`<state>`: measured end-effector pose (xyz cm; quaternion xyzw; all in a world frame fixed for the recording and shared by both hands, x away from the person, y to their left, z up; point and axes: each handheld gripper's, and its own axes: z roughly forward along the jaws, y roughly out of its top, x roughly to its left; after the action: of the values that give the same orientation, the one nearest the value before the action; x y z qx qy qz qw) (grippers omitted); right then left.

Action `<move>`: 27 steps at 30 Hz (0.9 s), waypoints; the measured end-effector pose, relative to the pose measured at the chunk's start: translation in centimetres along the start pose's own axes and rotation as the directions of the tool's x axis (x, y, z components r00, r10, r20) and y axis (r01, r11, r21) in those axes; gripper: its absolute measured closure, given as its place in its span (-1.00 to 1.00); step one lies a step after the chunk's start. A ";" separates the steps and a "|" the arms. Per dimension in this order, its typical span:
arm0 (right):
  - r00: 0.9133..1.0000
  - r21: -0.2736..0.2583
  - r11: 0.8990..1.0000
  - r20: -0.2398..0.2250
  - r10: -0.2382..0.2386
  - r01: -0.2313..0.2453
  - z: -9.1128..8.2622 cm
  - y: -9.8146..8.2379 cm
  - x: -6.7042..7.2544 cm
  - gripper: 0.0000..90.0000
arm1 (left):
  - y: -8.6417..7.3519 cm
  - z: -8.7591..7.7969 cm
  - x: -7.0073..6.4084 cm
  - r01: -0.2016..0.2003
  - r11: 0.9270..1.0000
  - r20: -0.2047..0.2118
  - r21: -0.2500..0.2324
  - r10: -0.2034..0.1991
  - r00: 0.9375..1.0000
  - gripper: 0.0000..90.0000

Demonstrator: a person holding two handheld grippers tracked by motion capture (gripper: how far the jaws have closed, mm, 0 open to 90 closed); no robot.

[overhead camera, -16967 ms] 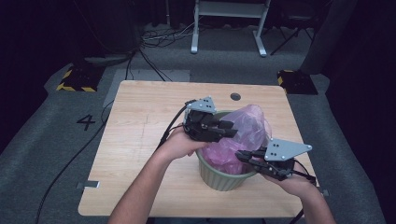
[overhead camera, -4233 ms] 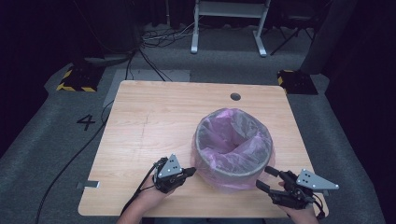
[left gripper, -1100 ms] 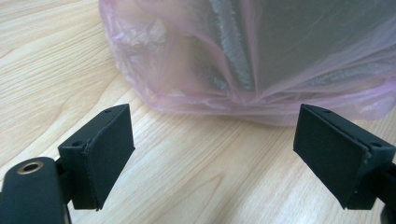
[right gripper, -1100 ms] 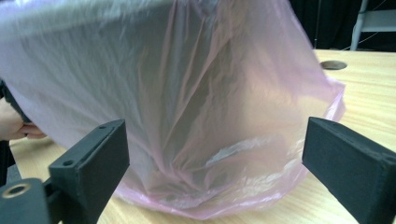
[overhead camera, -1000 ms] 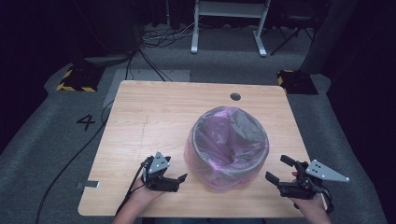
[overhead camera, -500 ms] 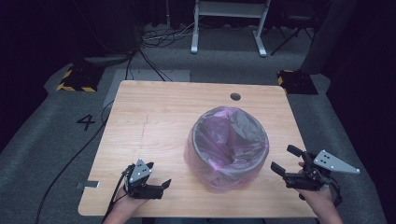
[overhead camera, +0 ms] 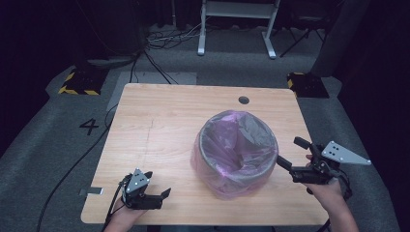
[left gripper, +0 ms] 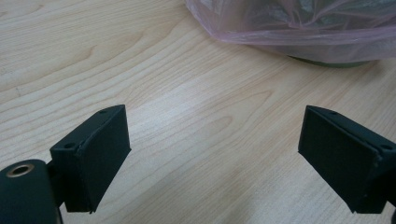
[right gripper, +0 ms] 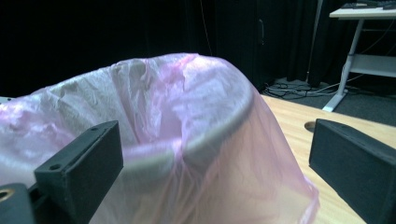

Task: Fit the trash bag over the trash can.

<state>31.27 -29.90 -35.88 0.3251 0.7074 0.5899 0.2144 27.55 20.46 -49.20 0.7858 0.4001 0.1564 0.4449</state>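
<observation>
Your bin (overhead camera: 235, 150) stands on the wooden counter (overhead camera: 159, 130), right of centre, lined with a pink bag (overhead camera: 212, 181) whose film is folded over the rim and hangs down the outside wall almost to the board. Your left tool (overhead camera: 159, 192) sits low at the counter's near left corner, its jaws spread wide with nothing between them, pointing toward the bin and well apart from it. In the left gripper view the bag (left gripper: 299, 28) and a sliver of the bin's base (left gripper: 327, 61) lie beyond the open jaws, with bare wood between. Your right tool (overhead camera: 289, 153) is off the counter's right edge, jaws likewise spread and empty, their tips just beside the bin's right flank. The right gripper view looks across the bag-covered rim (right gripper: 205, 135), close up between the jaws. A round cable hole (overhead camera: 243, 100) marks the counter's far side. A grey floor (overhead camera: 48, 140) carries a painted "4" (overhead camera: 89, 126).
</observation>
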 end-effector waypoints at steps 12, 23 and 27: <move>0.999 -0.001 1.000 -0.034 -0.026 0.026 2.5 3.4 1.0 -0.92 | -0.3 0.4 -0.2 -0.010 1.000 0.011 0.011 0.010 1.000 -0.81; 0.996 0.043 0.998 -0.075 -0.044 0.047 5.2 5.9 2.3 -0.91 | -0.2 0.0 -0.1 -0.009 1.000 0.024 -0.011 0.009 1.000 -0.81; 0.996 0.061 0.996 -0.076 -0.056 0.061 6.3 6.4 2.8 -0.77 | -0.2 0.0 -0.1 -0.011 1.000 0.027 -0.010 0.011 1.000 -0.81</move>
<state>34.94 -22.93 -30.72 0.2886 0.7424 0.5724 0.1946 27.37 20.41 -49.37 0.7877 0.3890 0.1501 0.4536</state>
